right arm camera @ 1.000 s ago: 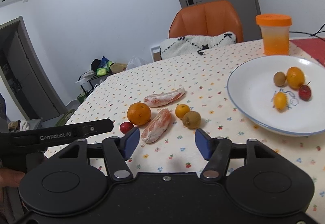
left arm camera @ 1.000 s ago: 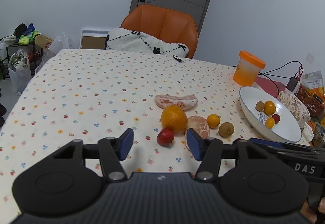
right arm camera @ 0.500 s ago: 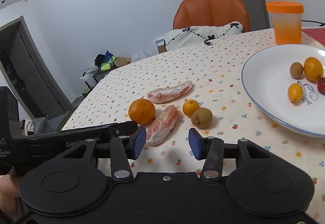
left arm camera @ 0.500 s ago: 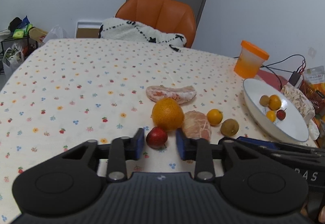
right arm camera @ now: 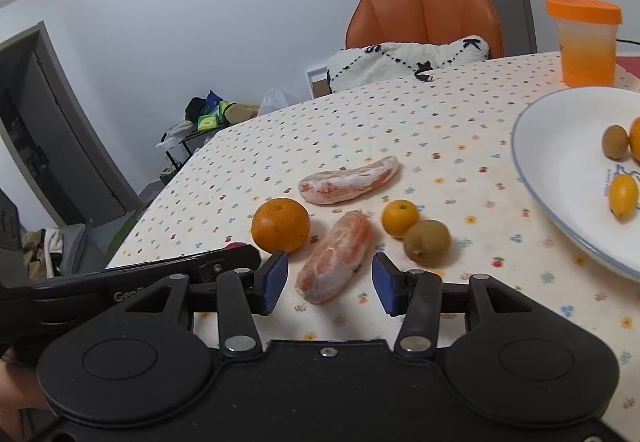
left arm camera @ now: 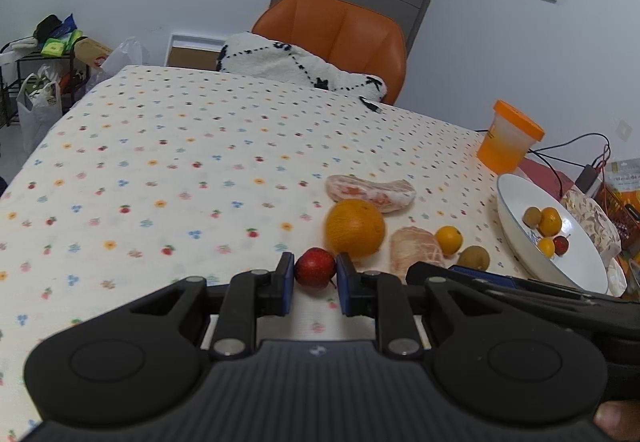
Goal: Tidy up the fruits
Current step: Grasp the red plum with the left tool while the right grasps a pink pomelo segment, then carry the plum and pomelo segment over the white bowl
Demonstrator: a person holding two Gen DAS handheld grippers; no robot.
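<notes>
A printed cloth (left arm camera: 168, 145) covers the table; the plate (right arm camera: 560, 145) looks glossy, the orange (right arm camera: 281, 225) dimpled.

Small red fruit (left arm camera: 315, 266), round, on cloth, pinched betw. blue pads. Orange (left arm camera: 355, 228) at its 1 o'clock, just beside. Peeled pomelo wedge (left arm camera: 416, 249) at 3, lying flat; second wedge (left arm camera: 370, 192) at 12 of orange. Mandarin (left arm camera: 449, 240) touching brown kiwi (left arm camera: 473, 258), at 3 of wedge. Plate (left arm camera: 516, 217) far at 3: four small fruits inside.
</notes>
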